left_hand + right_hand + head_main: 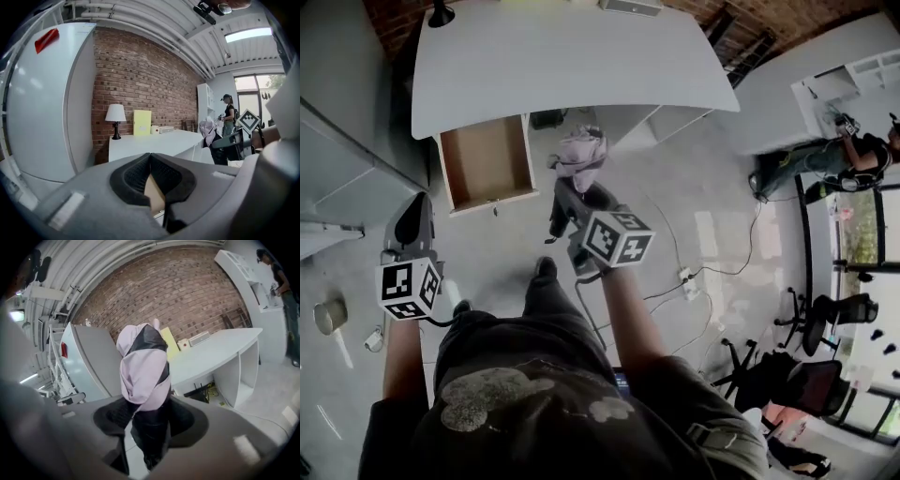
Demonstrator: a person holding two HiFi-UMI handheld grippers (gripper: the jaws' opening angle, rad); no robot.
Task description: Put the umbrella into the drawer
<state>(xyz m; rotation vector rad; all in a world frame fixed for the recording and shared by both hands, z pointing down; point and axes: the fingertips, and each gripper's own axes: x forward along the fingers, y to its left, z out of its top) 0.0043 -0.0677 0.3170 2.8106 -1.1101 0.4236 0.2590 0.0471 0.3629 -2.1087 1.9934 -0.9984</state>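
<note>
A folded pink and black umbrella (581, 155) sticks up out of my right gripper (577, 192), which is shut on its black lower part. In the right gripper view the umbrella (140, 366) stands between the pads of that gripper (146, 408). The wooden drawer (450, 173) hangs open and empty under the left end of the white desk (562, 56), just left of the umbrella. My left gripper (417, 202) is lower left of the drawer, its pads touching with nothing between them. From the left gripper (150, 157) I see the umbrella (207, 131) at the right.
A tall white cabinet (51, 103) stands left of the desk, and a lamp (115, 119) is on the desk's back edge. Cables and a power strip (686, 281) lie on the floor. A person (834, 155) and office chairs (825, 309) are off to the right.
</note>
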